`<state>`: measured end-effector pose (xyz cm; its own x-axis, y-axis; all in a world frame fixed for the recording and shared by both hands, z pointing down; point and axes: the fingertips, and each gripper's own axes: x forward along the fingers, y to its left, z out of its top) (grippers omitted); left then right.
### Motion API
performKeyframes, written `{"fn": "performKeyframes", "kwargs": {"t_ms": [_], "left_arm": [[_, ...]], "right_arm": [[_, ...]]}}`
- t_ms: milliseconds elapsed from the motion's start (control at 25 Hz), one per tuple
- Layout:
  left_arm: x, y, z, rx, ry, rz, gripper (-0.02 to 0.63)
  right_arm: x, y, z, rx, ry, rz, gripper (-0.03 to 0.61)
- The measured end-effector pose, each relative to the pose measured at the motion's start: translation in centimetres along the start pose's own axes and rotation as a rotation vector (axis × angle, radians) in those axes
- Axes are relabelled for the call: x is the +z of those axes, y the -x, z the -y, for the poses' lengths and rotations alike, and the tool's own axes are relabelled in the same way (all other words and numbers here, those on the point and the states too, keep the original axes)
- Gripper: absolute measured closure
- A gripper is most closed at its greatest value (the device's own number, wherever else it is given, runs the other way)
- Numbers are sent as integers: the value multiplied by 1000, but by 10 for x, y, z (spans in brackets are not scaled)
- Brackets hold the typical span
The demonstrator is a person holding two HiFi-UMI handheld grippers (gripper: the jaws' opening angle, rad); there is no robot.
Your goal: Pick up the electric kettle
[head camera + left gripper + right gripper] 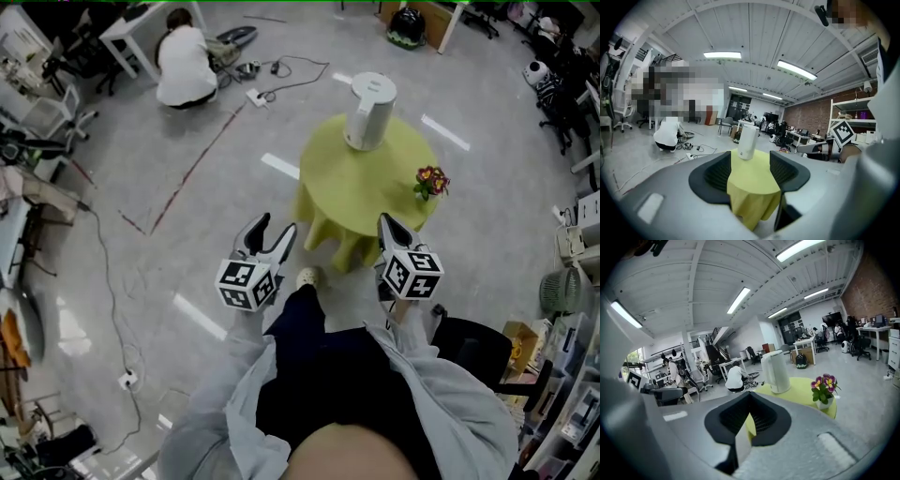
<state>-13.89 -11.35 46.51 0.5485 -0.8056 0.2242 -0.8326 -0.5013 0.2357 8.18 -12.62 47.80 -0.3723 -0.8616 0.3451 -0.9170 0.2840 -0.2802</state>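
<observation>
Our left gripper [277,226], ribbed black jaws spread and empty, our right gripper [388,223] pressed together, beyond them the round tabletop [347,192] in yellow-green cloth, smooth white cylindrical electric kettle [370,111] upright on its far side, potted flowers [431,181] at its right edge

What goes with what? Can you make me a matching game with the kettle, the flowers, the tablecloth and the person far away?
Things:
1. electric kettle
2. flowers
3. tablecloth
4. person

Descriptions:
A. yellow-green
B. crouching down
C. white, standing upright
D. purple and yellow

Pairs: 1-C, 2-D, 3-A, 4-B
</observation>
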Motion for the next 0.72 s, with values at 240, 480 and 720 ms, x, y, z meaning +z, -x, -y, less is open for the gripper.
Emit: {"fn": "performKeyframes", "kwargs": {"t_ms": [240,480,720], "left_arm": [[34,-38,-41,-22,-11,7,351],[57,-83,-72,-78,-21,6,347],[74,-126,-90,-150,-50,5,341]], "right_arm": [[34,-48,-2,-17,2,21,577],[59,-85,10,-75,-14,57,577],[73,-110,24,-138,-35,92,577]]}}
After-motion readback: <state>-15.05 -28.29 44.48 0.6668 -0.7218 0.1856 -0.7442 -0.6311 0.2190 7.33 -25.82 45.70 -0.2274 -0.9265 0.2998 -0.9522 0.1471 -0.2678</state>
